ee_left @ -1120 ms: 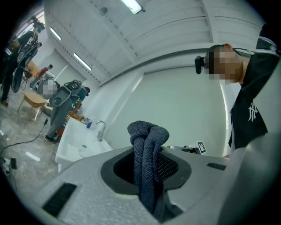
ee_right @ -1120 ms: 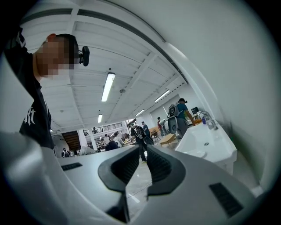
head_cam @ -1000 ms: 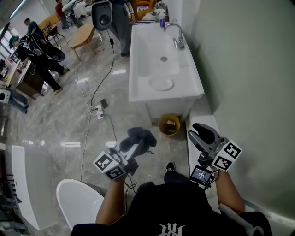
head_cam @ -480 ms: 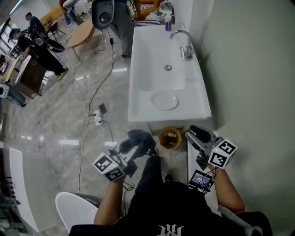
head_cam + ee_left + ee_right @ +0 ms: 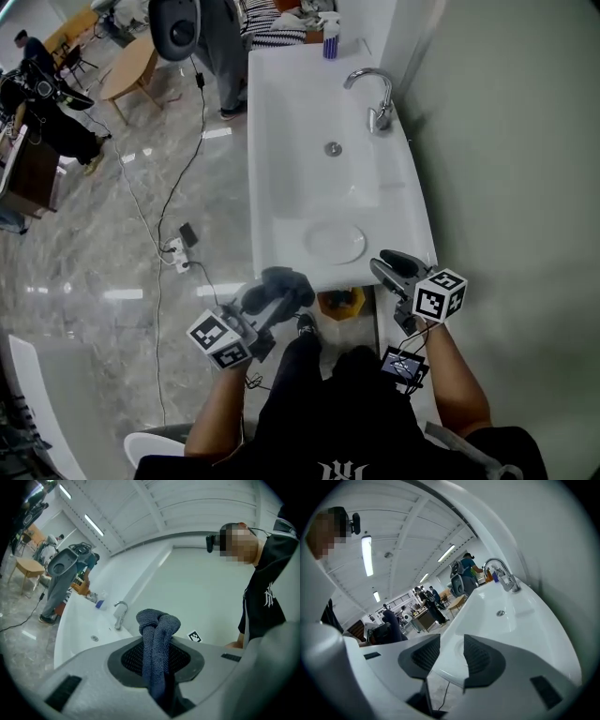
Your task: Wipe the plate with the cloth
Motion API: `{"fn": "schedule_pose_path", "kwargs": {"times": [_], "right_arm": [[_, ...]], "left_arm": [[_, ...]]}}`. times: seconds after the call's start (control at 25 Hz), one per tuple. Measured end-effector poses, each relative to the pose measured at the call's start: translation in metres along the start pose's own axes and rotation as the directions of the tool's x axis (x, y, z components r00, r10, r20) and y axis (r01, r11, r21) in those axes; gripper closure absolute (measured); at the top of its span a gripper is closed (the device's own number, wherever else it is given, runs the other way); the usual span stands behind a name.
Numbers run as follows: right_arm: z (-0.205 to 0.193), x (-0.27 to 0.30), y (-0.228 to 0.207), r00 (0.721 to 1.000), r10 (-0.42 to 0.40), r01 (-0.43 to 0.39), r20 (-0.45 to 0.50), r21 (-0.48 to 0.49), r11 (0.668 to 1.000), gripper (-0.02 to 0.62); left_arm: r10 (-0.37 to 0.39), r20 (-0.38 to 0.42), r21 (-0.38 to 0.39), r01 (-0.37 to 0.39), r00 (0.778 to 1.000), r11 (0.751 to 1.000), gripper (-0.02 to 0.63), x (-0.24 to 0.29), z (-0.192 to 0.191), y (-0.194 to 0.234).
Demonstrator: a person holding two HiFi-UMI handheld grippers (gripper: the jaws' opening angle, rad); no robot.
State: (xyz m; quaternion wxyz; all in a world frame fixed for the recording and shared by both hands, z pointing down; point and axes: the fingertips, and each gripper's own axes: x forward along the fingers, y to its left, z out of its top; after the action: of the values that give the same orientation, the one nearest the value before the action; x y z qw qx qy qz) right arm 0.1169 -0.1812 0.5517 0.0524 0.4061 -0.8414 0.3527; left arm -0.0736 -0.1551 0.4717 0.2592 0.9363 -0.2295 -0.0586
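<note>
A white plate (image 5: 334,242) lies on the near end of the white sink counter (image 5: 281,187). My left gripper (image 5: 279,298) is shut on a dark blue-grey cloth (image 5: 274,284), held just short of the counter's front edge, left of the plate. In the left gripper view the cloth (image 5: 157,625) stands bunched between the two jaws. My right gripper (image 5: 392,265) hovers at the counter's front right corner, close to the plate. Its jaws are opening, with nothing between the pads (image 5: 480,656).
A chrome faucet (image 5: 373,92) and a drain (image 5: 333,148) sit further along the basin, with a blue cup (image 5: 330,42) at the far end. A yellow bin (image 5: 339,302) stands under the counter. The wall runs along the right. Cables and people are on the floor to the left.
Both grippers have moved forward to the sink counter. The plate, far ahead a second ago, now lies just beyond them. The cloth stays in the left jaws.
</note>
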Motion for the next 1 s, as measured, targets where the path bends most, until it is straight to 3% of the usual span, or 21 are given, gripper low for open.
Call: {"fn": "schedule_pose_path", "kwargs": {"times": [0.12,0.4,0.68,1.0], "right_arm": [[0.002,0.040,-0.064,0.998,-0.015,0.020,-0.068,0.076,0.997,0.457],[-0.041,0.071,-0.112,0.963,-0.048,0.109,-0.265,0.220,0.969,0.457],[-0.071,0.082,-0.123,0.906,-0.004,0.132,-0.423,0.273,0.953,0.457],[-0.085,0.095,-0.119,0.882,0.089,0.081,-0.463,0.333,0.939,0.488]], "left_arm": [[0.025,-0.025,-0.016,-0.025,0.999,1.000,0.541,0.036,-0.006,0.048],[0.084,-0.046,-0.056,-0.086,0.995,0.995,0.541,0.041,-0.014,0.058],[0.133,-0.044,-0.068,-0.136,0.990,0.988,0.540,0.043,-0.013,0.057],[0.162,-0.046,-0.068,-0.165,0.986,0.984,0.541,0.042,-0.018,0.065]]}}
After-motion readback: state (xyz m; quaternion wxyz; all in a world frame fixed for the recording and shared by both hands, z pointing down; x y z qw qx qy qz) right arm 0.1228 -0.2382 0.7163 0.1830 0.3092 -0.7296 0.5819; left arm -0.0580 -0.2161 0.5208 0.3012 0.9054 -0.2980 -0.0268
